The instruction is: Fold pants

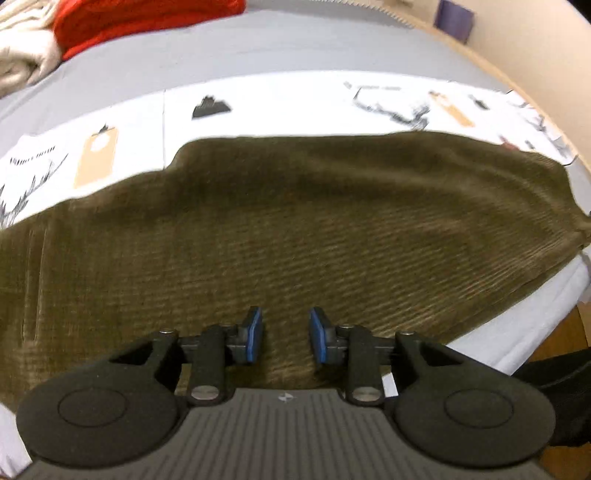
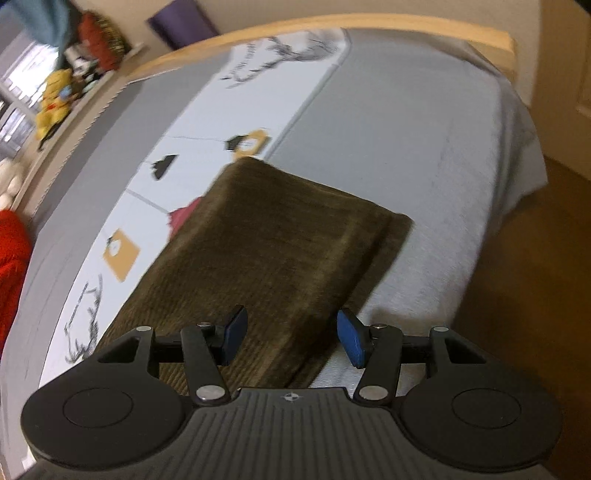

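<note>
In the left wrist view, the left gripper (image 1: 286, 334) sat at the bottom centre of the frame, its blue-padded jaws parted by a narrow gap with nothing between them, poised just above the cloth. Directly beyond it the pants (image 1: 295, 221), olive corduroy, filled the middle of the frame from the left edge to the right, lying flat on the bed (image 1: 184, 51).

In the right wrist view, the right gripper (image 2: 291, 338) also sat at the bottom centre, its jaws standing wider and likewise empty, straddling the near right edge of the pants, which ran from the lower centre up towards the middle of the frame. There the far end showed stacked layers, so the garment seemed already doubled lengthwise.

Farther off lay a white printed cover (image 1: 295, 99) across the upper middle of the left view, and a red blanket (image 1: 147, 22) at the upper left.

The step in hand looked like a pause between folds. The next move would probably call for each gripper to pinch an edge of the pants and carry one end over the other, keeping the layers aligned.
</note>
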### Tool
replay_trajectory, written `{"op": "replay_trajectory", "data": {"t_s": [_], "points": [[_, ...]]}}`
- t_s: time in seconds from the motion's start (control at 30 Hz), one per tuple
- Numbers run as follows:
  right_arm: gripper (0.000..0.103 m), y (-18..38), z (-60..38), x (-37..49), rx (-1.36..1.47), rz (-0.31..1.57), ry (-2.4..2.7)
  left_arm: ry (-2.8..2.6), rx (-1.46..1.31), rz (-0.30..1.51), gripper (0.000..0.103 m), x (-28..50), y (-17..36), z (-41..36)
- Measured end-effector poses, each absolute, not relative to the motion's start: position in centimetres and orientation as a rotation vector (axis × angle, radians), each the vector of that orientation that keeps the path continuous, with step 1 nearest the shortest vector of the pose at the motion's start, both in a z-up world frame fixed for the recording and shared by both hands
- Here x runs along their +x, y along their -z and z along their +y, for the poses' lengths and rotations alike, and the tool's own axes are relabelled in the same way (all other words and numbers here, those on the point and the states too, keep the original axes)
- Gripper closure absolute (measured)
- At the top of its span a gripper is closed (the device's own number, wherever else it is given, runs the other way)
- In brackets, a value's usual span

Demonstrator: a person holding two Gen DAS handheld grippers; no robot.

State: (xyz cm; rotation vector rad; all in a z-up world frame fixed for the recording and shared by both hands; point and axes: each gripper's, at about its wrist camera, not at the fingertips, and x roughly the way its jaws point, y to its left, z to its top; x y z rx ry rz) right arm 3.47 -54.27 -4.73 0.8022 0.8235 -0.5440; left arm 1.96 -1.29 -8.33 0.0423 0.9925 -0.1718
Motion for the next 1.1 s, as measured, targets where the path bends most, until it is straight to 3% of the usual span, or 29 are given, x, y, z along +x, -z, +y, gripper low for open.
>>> {"op": "replay_trajectory", "data": {"t_s": [0.2, 0.5, 0.7, 0.73, 0.77, 0.97, 1.1], "points": [[0.045, 7.0, -56.5, 3.2, 0.92, 0.865, 0.665, 0.197, 0.023, 0.969, 0.071, 1.9, 8.1, -1.6], [0.044, 8.4, -58.5, 5.1, 0.868, 0.889, 0.716, 0.223, 0.022, 0.951, 0.068, 2.0, 8.0, -1.9], [0.031, 8.5, -57.9, 6.8, 0.799, 0.914, 0.737, 0.221, 0.02, 0.945, 0.066, 2.2, 7.8, -1.4], [0.033, 8.4, -57.7, 7.1, 0.787, 0.917, 0.736, 0.22, 0.02, 0.946, 0.066, 2.2, 7.8, -1.4], [0.045, 8.3, -57.5, 7.3, 0.78, 0.911, 0.727, 0.221, 0.02, 0.946, 0.065, 2.2, 7.8, -1.4], [0.08, 8.0, -57.4, 7.0, 0.782, 0.891, 0.737, 0.226, 0.017, 0.942, 0.065, 2.3, 7.7, -1.3], [0.088, 7.2, -57.4, 6.4, 0.8, 0.838, 0.729, 0.228, 0.017, 0.939, 0.065, 2.3, 7.6, -1.3]]}}
